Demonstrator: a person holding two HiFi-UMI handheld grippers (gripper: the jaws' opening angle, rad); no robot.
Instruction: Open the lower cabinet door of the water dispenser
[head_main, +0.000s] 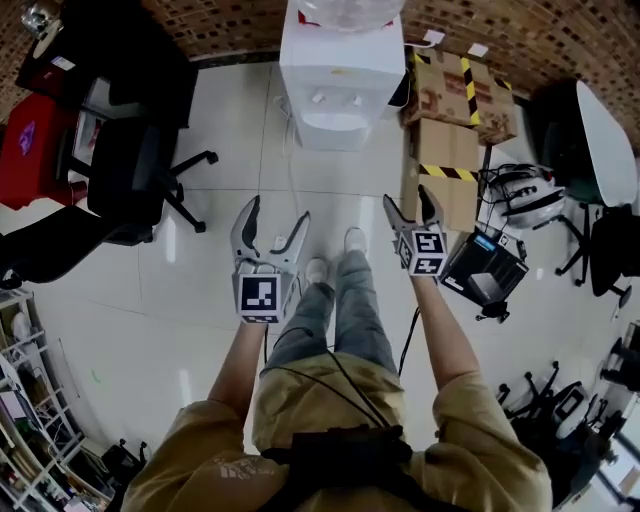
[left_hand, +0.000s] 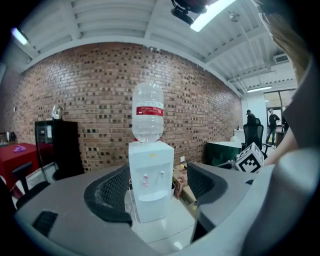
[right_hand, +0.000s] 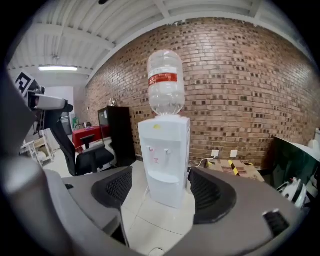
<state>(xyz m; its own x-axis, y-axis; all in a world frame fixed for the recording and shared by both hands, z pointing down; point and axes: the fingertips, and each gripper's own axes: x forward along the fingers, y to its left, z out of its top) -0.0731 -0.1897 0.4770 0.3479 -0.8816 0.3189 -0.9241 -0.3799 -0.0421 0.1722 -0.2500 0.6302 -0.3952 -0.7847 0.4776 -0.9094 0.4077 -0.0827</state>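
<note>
A white water dispenser (head_main: 340, 75) with a clear bottle (left_hand: 148, 119) on top stands against the brick wall, a good step ahead of me. Its lower front (right_hand: 167, 192) appears shut, though no door seam shows. My left gripper (head_main: 277, 210) is open with nothing between its jaws, held over the floor left of the person's feet. My right gripper (head_main: 410, 197) is also open and empty, to the right of the feet. Both point toward the dispenser (left_hand: 150, 180), which appears in the gap of each gripper (left_hand: 156, 192) (right_hand: 160, 192), well apart from the fingers.
Cardboard boxes (head_main: 450, 110) with yellow-black tape stand right of the dispenser. A black office chair (head_main: 130, 170) and a red table (head_main: 30, 150) are at the left, with a black cabinet (left_hand: 55, 145) behind. A black box (head_main: 485, 270) sits beside my right gripper. A cable (head_main: 290, 160) runs across the floor.
</note>
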